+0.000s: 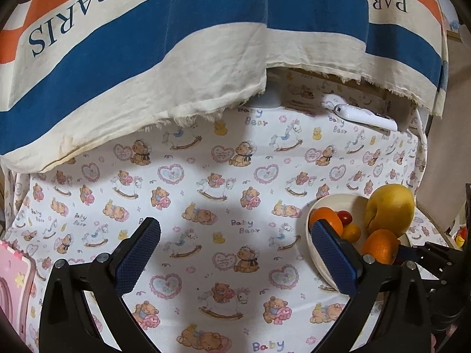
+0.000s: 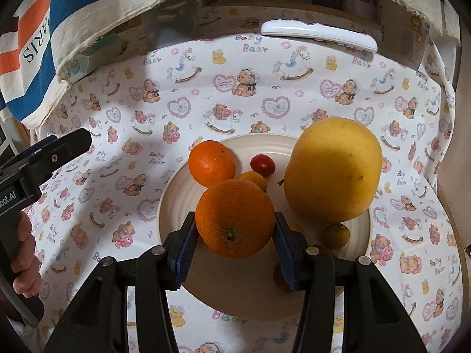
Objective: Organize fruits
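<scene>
Orange peel fills the space between my right-hand fingers: the right gripper (image 2: 234,242) is clamped on a large round orange (image 2: 234,218), its blue pads pressing the fruit from both sides, stem scar facing the camera. From the right wrist view the orange hangs over the near part of a wide cream ceramic bowl (image 2: 176,194); I cannot tell whether it touches the bowl or is just above it. Already in the bowl are a smaller orange mandarin (image 2: 212,163) at the far left, a small red cherry tomato (image 2: 262,164), a small yellow-orange kumquat (image 2: 253,178) just behind my orange, a big yellow pear-shaped fruit (image 2: 332,170) on the right, and another small yellowish fruit (image 2: 335,236) at its near side.

My left gripper (image 1: 235,253) has its fingers wide apart, holding nothing, poised over the white bear-print cloth (image 1: 206,182) beside the bowl. A white remote control (image 2: 318,35) lies at the far edge of the cloth, under a hanging striped cream, blue and orange fabric (image 1: 147,44).

I judge this to be the placing step for the orange. Next it needs a free spot on the bowl's near left side, a gentle lowering, then easing the pads apart without nudging the kumquat or letting the orange roll.
</scene>
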A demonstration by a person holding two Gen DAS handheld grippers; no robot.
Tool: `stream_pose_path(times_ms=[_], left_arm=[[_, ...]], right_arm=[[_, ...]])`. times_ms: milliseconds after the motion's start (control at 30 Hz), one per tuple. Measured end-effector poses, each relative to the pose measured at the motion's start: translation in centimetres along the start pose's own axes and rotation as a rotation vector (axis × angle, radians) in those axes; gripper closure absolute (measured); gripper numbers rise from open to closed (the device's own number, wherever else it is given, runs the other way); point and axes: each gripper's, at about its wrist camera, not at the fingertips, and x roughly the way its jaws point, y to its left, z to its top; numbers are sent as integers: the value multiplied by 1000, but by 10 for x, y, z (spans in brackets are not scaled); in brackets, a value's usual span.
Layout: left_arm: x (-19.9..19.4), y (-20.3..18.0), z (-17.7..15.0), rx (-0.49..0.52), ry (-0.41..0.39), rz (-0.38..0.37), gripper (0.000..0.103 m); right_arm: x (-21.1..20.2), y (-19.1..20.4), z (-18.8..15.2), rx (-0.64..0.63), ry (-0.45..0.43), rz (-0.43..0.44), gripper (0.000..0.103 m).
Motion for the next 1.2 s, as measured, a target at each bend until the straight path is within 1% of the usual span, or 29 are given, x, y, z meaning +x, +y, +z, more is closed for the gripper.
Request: stream_pose_path(times_ms=[500,567,700,833,900,933,967,1033,1133,1200], left_arm=[[-1,-6,-1,23,3,2,1],[-3,-7,0,27,-11,-8,1],[-13,-12,2,47,-50,-19,1],[-28,-16,6,50,-99,-45,1],[-38,-19,9,53,-130,-59,1],[-43,-21,10,54,-146,-68,1],[-50,-24,11,55,-163,-77,1],[-62,-29,12,61,-198,-96,1],[-75,-36,10,60,-241,-113,1],[-79,-40,8,61,-256,-121,1]], right_arm=[[-4,2,-1,0,15,16,52],[-5,2,-1,1,11,16,52],[-14,4,0,1,-26,4,52],[-30,4,4,-8,-81,-39,51],[-43,1,7,5,-129,-36,35],[-53,0,6,13,-178,-50,22],[-58,-1,5,13,-203,-64,20],[-69,-1,3,-7,-255,-97,20],[-78,-4,-3,-30,-309,-93,15],[-82,-8,-6,-30,-341,-104,9]])
